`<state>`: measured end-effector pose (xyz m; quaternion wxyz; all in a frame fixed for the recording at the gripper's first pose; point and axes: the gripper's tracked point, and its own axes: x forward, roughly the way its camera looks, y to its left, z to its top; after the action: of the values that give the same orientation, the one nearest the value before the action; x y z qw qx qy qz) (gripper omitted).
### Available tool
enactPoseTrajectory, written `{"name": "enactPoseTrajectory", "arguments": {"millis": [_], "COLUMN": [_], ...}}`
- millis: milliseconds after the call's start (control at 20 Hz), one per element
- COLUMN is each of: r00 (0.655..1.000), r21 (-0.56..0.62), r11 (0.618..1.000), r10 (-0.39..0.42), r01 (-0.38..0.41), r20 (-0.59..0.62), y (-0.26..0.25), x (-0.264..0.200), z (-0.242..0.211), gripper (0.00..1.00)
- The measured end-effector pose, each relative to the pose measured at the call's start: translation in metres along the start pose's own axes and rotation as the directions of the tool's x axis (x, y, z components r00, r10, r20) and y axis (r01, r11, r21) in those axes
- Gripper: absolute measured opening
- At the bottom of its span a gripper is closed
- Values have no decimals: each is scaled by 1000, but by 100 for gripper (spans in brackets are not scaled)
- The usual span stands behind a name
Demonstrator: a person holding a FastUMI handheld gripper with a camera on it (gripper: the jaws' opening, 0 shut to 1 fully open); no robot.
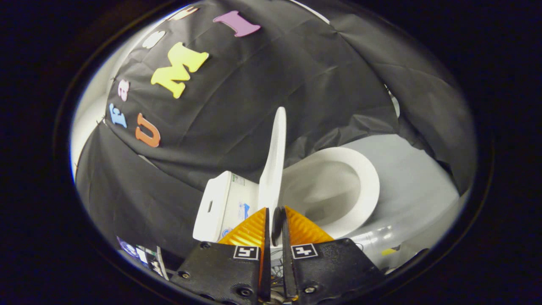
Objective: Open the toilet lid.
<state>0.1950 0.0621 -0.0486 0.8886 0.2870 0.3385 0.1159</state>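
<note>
Standing upright and seen edge-on, the toilet lid (274, 161) rises from just ahead of the claw (274, 220), whose two fingers are drawn nearly together with the lid's lower edge in the narrow gap between them; it looks clamped on the lid, though the contact itself is hard to make out. Beside the lid on one side sits the white tank (224, 205), close against it. On the other side the seat ring (368, 182) and bowl lie open. Black cloth wall (296, 84) hangs close behind the lid and tank. Pale floor (419, 178) spreads beyond the bowl, offering open room there.
</note>
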Motion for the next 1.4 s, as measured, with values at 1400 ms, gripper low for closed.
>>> {"name": "enactPoseTrajectory", "arguments": {"millis": [1400], "r00": [996], "r21": [-276], "r11": [957], "r10": [-88], "r01": [88], "r20": [14], "y": [173], "x": [16], "z": [-9], "gripper": [20]}}
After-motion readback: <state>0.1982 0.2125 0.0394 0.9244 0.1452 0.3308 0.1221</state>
